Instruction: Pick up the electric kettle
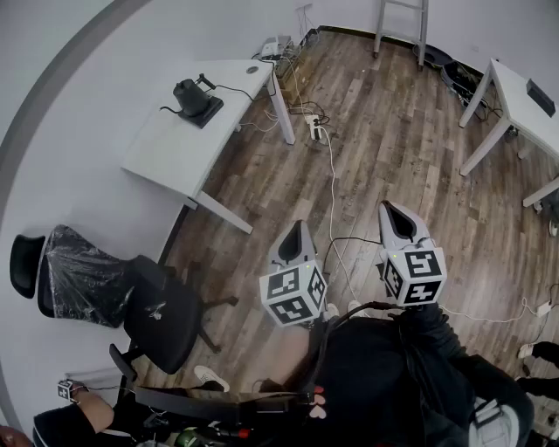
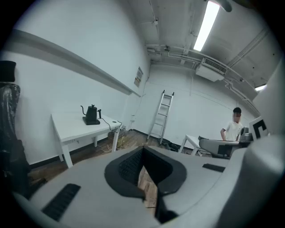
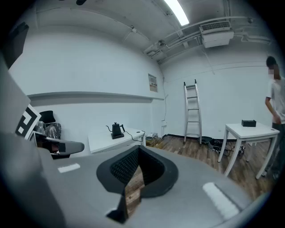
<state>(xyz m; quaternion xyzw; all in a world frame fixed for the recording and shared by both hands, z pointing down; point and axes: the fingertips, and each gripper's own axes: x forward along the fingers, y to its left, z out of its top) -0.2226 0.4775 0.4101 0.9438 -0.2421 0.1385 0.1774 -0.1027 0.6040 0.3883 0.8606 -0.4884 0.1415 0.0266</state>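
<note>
A black gooseneck electric kettle (image 1: 190, 96) stands on its black base on a white table (image 1: 166, 148) against the wall, far from both grippers. It also shows small in the left gripper view, kettle (image 2: 91, 114), and in the right gripper view, kettle (image 3: 116, 130). My left gripper (image 1: 295, 234) and right gripper (image 1: 395, 214) hang side by side over the wooden floor, both shut with nothing between the jaws. A cord (image 1: 238, 90) runs from the kettle base across the table.
A black office chair (image 1: 166, 319) and a plastic-wrapped chair (image 1: 74, 275) stand at the left. White cables (image 1: 332, 192) trail across the floor from a power strip (image 1: 314, 127). A second white table (image 1: 515, 105) stands at the right, a ladder (image 1: 402, 26) at the back. A person (image 2: 234, 127) stands far right.
</note>
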